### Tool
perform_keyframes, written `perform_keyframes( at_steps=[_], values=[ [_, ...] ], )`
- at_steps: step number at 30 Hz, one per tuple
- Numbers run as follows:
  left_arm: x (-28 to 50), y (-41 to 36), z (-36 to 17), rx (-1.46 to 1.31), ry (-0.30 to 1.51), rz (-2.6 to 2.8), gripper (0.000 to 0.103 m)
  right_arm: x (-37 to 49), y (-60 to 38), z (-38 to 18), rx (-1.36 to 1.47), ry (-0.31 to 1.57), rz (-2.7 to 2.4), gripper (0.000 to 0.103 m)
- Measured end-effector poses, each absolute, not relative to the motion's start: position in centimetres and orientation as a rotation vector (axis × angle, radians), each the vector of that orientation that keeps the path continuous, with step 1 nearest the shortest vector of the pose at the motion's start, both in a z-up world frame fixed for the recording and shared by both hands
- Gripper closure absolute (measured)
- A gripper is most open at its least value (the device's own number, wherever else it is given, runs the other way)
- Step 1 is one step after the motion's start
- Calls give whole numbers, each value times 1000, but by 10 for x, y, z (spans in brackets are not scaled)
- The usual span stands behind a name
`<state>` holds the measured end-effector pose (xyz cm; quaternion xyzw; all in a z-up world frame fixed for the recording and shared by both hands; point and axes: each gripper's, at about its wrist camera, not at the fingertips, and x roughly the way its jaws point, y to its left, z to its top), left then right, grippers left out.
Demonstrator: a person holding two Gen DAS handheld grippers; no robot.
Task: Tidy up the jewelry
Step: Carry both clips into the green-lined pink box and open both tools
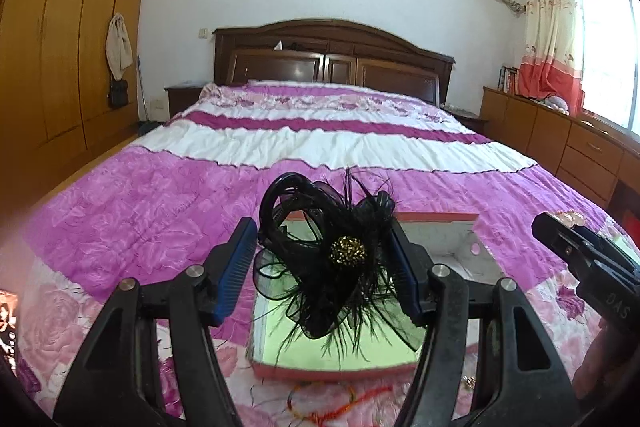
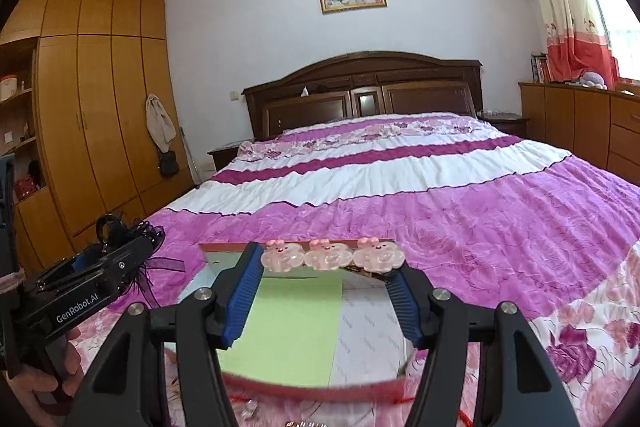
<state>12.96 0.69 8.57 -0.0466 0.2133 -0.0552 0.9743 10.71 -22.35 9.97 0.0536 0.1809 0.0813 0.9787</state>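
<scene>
My left gripper (image 1: 324,259) is shut on a black feathered hair clip (image 1: 324,251) with a gold beaded centre, held above an open box (image 1: 332,367) with a green and white lining on the bed. My right gripper (image 2: 326,281) is shut on a pink hair clip (image 2: 332,254) with three bunny faces, held over the same box (image 2: 280,331). The left gripper (image 2: 92,279) with the black clip shows at the left of the right wrist view. The right gripper (image 1: 580,251) shows at the right of the left wrist view.
The box lies on a pink and white floral bedspread (image 1: 160,211). Red and orange string bracelets (image 1: 320,407) lie in front of the box. A wardrobe (image 2: 88,115) stands at the left, drawers (image 1: 560,143) at the right, a headboard (image 2: 360,95) far ahead.
</scene>
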Motion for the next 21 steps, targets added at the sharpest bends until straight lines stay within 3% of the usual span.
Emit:
perform_keyframes(
  at_steps=[17, 21],
  values=[
    [200, -22, -4, 4, 857, -111, 47, 189, -219, 18, 43, 682, 123, 40],
    [197, -32, -9, 77, 859, -98, 46, 195, -216, 7, 17, 731, 115, 40]
  ],
)
